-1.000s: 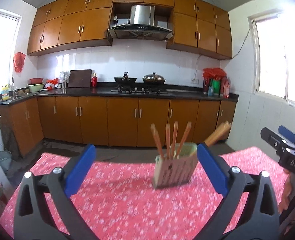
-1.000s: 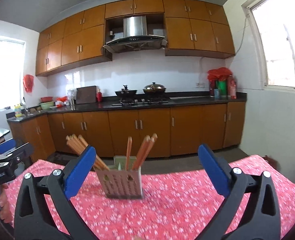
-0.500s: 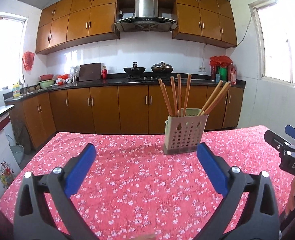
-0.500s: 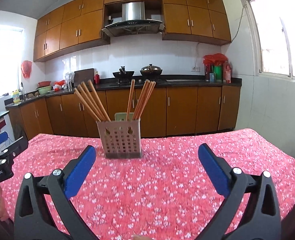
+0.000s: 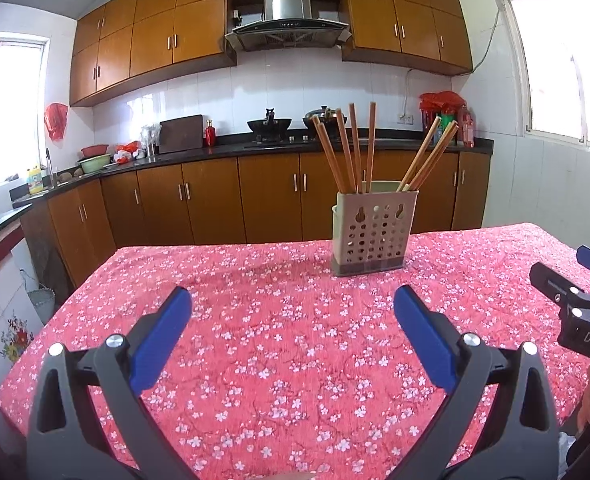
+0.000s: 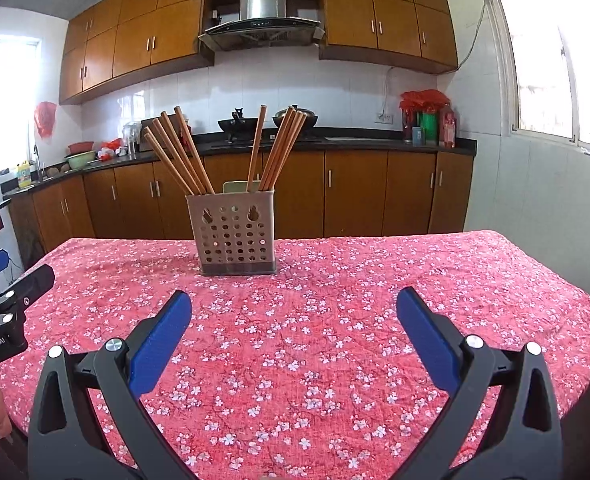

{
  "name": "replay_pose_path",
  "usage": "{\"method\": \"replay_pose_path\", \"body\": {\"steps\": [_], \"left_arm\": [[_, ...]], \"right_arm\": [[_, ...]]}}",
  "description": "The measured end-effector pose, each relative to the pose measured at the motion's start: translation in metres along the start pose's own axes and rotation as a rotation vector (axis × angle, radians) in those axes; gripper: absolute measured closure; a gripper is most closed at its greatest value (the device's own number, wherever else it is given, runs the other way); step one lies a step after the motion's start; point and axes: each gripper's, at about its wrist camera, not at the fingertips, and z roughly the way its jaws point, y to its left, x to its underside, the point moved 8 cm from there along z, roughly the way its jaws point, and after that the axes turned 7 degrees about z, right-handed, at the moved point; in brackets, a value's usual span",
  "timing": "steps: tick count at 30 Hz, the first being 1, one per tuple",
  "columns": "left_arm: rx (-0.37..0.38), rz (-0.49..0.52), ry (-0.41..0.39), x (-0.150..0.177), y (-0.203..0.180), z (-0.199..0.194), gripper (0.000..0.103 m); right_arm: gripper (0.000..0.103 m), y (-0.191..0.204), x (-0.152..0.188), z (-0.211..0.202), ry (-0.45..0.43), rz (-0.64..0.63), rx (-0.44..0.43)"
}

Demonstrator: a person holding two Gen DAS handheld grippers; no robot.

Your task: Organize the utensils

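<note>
A beige perforated utensil holder [image 5: 373, 234] stands upright on the red flowered tablecloth [image 5: 275, 344], towards the far side; it also shows in the right wrist view [image 6: 234, 234]. Several wooden chopsticks [image 5: 355, 148] stand in it, fanned out, as the right wrist view [image 6: 179, 152] shows too. My left gripper [image 5: 291, 312] is open and empty, well short of the holder. My right gripper [image 6: 293, 312] is open and empty, also short of it. Each gripper appears at the edge of the other's view.
The table [image 6: 515, 280] ends at the far side and at both sides. Behind it run brown kitchen cabinets [image 5: 215, 200] with a dark counter [image 5: 255, 148], pots and bottles. A window [image 6: 555, 60] is at the right.
Both cameras have tilted downwards and pulled back: the holder now stands farther away and higher in both views, and more tablecloth shows. Both grippers stay open.
</note>
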Motion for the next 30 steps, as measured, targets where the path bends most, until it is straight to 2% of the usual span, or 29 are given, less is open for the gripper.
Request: {"method": "replay_pose_path", "body": {"steps": [30], "left_arm": [[0.003, -0.005, 0.001, 0.0007, -0.0036, 0.0006, 0.004]], "right_arm": [[0.002, 0.0019, 0.0039, 0.0015, 0.026, 0.015, -0.001]]}}
